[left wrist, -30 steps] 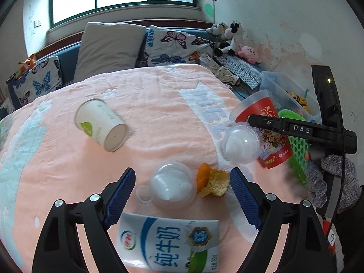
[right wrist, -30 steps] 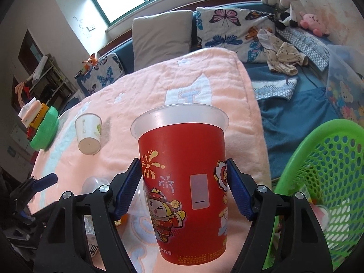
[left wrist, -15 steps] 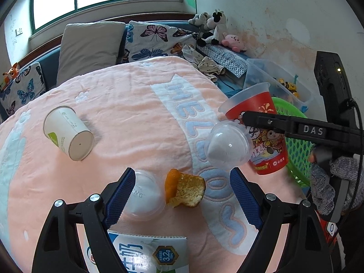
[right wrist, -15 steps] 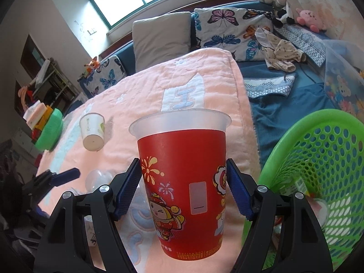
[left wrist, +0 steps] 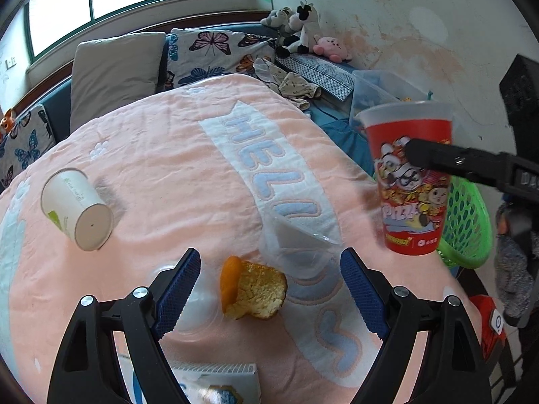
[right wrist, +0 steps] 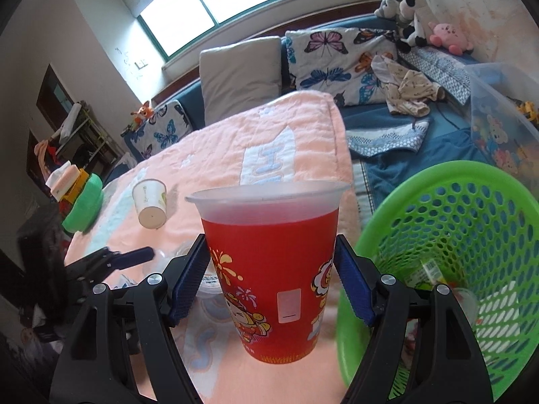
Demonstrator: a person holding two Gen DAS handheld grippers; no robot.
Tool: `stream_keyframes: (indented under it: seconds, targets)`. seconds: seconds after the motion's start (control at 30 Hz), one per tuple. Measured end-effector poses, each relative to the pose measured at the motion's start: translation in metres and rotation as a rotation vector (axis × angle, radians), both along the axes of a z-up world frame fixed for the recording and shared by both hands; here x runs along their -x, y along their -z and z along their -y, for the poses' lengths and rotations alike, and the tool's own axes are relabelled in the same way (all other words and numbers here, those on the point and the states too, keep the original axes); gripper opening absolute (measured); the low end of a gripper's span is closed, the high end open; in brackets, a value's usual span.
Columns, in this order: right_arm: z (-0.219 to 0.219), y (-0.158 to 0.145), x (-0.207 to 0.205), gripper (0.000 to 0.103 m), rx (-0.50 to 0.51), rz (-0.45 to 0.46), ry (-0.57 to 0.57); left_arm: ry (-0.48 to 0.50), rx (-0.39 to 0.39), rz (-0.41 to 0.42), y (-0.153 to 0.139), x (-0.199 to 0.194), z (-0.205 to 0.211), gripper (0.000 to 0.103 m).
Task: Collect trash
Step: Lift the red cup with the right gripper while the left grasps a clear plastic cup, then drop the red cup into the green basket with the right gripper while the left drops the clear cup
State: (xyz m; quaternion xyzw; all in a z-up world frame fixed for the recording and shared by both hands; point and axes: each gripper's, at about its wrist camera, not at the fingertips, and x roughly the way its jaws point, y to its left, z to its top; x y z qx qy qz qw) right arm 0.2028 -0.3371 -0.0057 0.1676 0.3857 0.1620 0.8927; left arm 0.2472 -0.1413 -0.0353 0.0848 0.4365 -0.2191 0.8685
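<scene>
My right gripper point(right wrist: 271, 282) is shut on a red printed plastic cup point(right wrist: 273, 269), held upright above the pink blanket beside the green mesh basket point(right wrist: 448, 252). From the left wrist view the same cup point(left wrist: 409, 181) hangs at the bed's right edge in front of the basket point(left wrist: 468, 222). My left gripper point(left wrist: 269, 289) is open above an orange peel point(left wrist: 251, 288). A clear dome lid point(left wrist: 296, 249) lies just beyond the peel. Another clear lid point(left wrist: 197, 306) sits by the left finger. A white paper cup point(left wrist: 75, 208) lies on its side at the left.
A milk carton point(left wrist: 215, 383) lies at the bottom edge under my left gripper. The basket holds some wrappers point(right wrist: 427, 272). Pillows point(left wrist: 114, 70), plush toys point(left wrist: 299, 30) and a clear storage box point(right wrist: 498, 121) line the far side. A green toy point(right wrist: 84, 205) sits at the blanket's left.
My right gripper has lifted the red cup and carried it toward the green basket. My left gripper moved right, from the round clear lid to over the orange peel.
</scene>
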Motion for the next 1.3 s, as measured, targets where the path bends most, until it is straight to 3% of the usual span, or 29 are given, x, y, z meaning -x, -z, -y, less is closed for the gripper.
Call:
stream_keyframes:
  seconds: [0.27, 0.43, 0.7, 0.97, 1.3]
  targets:
    - [0.023, -0.015, 0.025, 0.073, -0.005, 0.048, 0.036, 0.077, -0.064, -0.002, 0.014, -0.009, 0.025, 0.082]
    - [0.038, -0.021, 0.039, 0.073, 0.007, 0.071, 0.066, 0.104, -0.074, 0.0, 0.015, -0.009, 0.032, 0.063]
    - [0.063, -0.021, 0.059, 0.074, 0.055, 0.083, 0.141, 0.097, -0.069, 0.029, 0.008, -0.001, 0.035, 0.062]
    - [0.093, 0.002, 0.064, 0.074, 0.161, -0.006, 0.25, 0.121, -0.038, 0.057, -0.012, 0.015, 0.042, 0.062]
    - [0.12, 0.034, 0.064, 0.078, 0.136, -0.103, 0.3, 0.152, -0.004, 0.073, -0.03, 0.027, 0.068, 0.062]
